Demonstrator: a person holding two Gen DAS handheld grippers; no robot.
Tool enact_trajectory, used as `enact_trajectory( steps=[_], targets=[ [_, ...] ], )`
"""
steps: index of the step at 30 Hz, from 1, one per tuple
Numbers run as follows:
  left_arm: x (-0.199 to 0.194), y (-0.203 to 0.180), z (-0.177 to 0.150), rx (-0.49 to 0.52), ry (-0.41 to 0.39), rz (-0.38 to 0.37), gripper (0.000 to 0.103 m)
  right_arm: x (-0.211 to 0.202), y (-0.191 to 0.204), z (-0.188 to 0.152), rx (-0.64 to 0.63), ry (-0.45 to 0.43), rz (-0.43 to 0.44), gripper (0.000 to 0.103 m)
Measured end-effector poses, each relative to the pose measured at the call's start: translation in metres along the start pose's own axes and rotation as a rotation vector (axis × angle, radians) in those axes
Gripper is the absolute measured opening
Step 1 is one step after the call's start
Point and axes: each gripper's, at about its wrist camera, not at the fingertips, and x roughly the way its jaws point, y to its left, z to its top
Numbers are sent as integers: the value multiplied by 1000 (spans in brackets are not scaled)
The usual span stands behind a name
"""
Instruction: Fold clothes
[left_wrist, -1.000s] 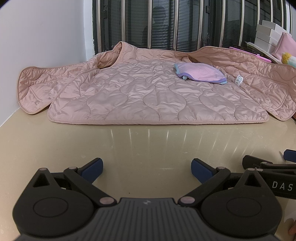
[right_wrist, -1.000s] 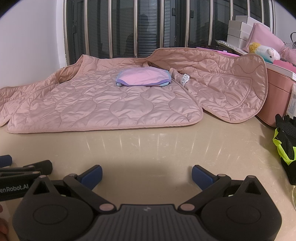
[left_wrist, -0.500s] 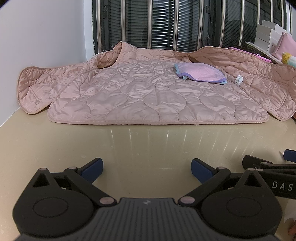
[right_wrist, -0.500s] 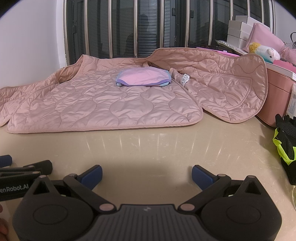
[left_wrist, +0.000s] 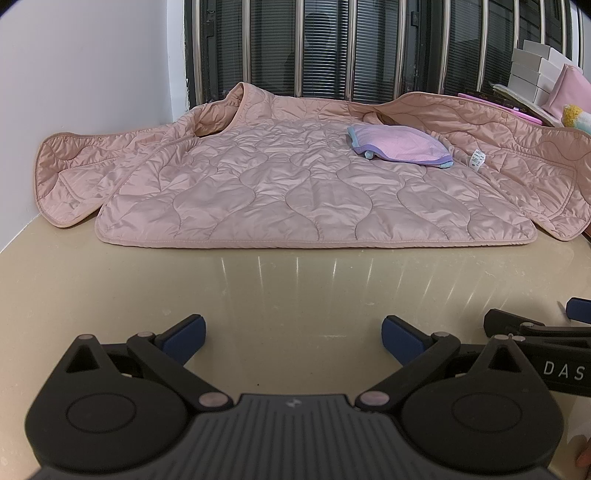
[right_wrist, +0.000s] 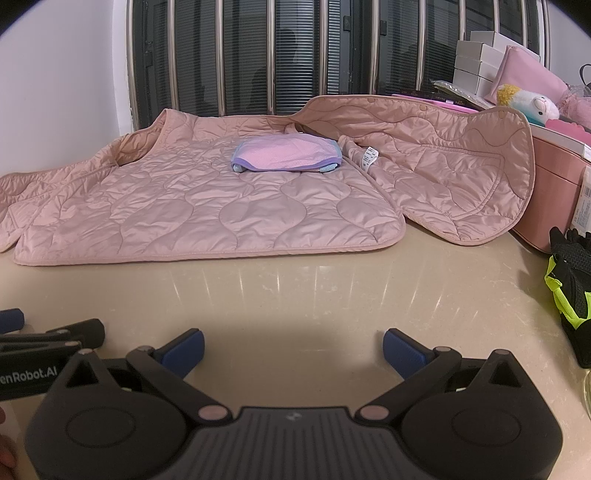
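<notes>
Jacket (left_wrist: 303, 192) lies spread along the tabletop's (left_wrist: 295, 291) far edge, a folded lilac cloth (left_wrist: 400, 147) on it; left gripper (left_wrist: 293, 334) and right gripper (right_wrist: 293, 350) gape empty near the front edge.

My workspace: glossy beige bench (left_wrist: 295, 288) reflecting streaks of light. White wall (left_wrist: 92, 66) on my left. Barred window (right_wrist: 258, 55) with dark slatted blinds behind. White boxes (right_wrist: 476, 59) stacked at far right.
</notes>
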Motion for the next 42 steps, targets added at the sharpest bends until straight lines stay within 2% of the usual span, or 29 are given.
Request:
enact_trajectory(
  steps=[21,23,28,31,34,37,39,40,42],
  targets=[
    [0,-1,3,7,15,0,103,1,1,2,0,1,3,103],
    [-1,1,13,-10,20,-39,103,2,0,6,-1,5,13,102],
    [6,7,72,-135,-40,-183,102,3,-16,43,113,-74,65,101],
    [29,5,123,-190,-85,-194,102,18,-23,81,135,-123,63,101],
    [64,1,169,-264,-104,-161,102,53,-36,133,154,-130,76,101],
    [115,-7,197,-302,-24,-130,102,98,-63,175,308,-95,138,100],
    [153,-11,207,-329,45,-112,102,131,-78,195,354,-38,162,98],
    [170,-13,205,-355,81,-108,99,148,-85,203,371,-7,172,93],
    [195,-14,201,-385,135,-170,90,181,-100,209,449,71,235,85]
  ],
)
